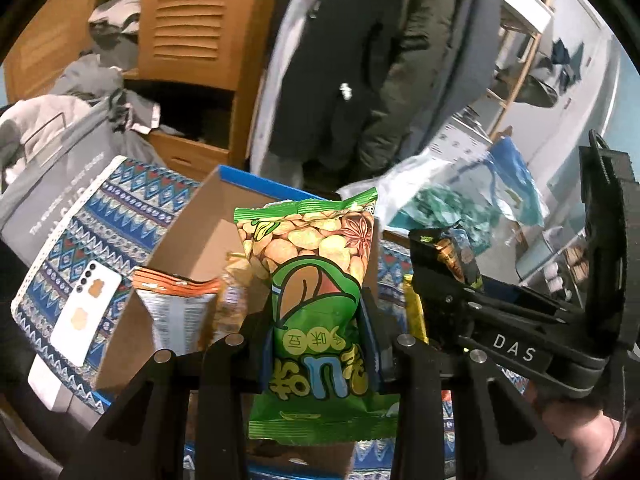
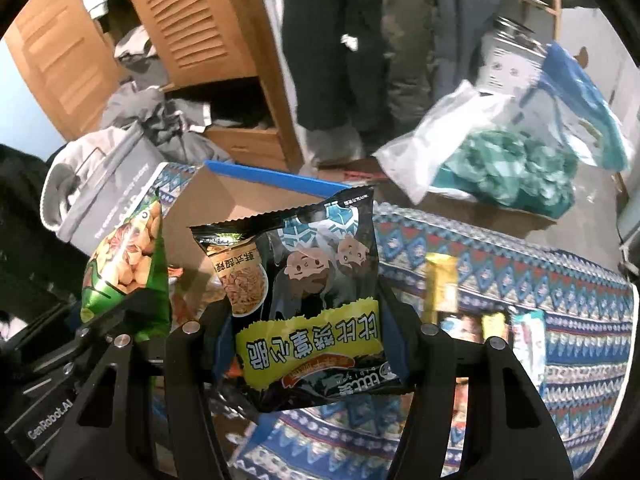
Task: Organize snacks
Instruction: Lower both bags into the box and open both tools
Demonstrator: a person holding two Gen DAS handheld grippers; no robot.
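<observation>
My left gripper [image 1: 318,332] is shut on a green peanut snack bag [image 1: 316,276] and holds it upright over the open cardboard box [image 1: 192,236]. The box holds an orange-and-white packet [image 1: 176,304] and another snack. My right gripper [image 2: 304,320] is shut on a black snack bag [image 2: 308,280] with a yellow band, just right of the box [image 2: 224,196]. The green bag also shows at the left of the right wrist view [image 2: 124,268], and the right gripper with its black bag shows at the right of the left wrist view [image 1: 452,256].
The box sits on a blue patterned cloth [image 2: 520,264]. Several small snacks [image 2: 440,284] lie on the cloth to the right. A white phone [image 1: 86,312] lies left of the box. A grey bag [image 1: 52,184], a wooden cabinet [image 1: 192,20] and a plastic bag [image 2: 500,152] stand behind.
</observation>
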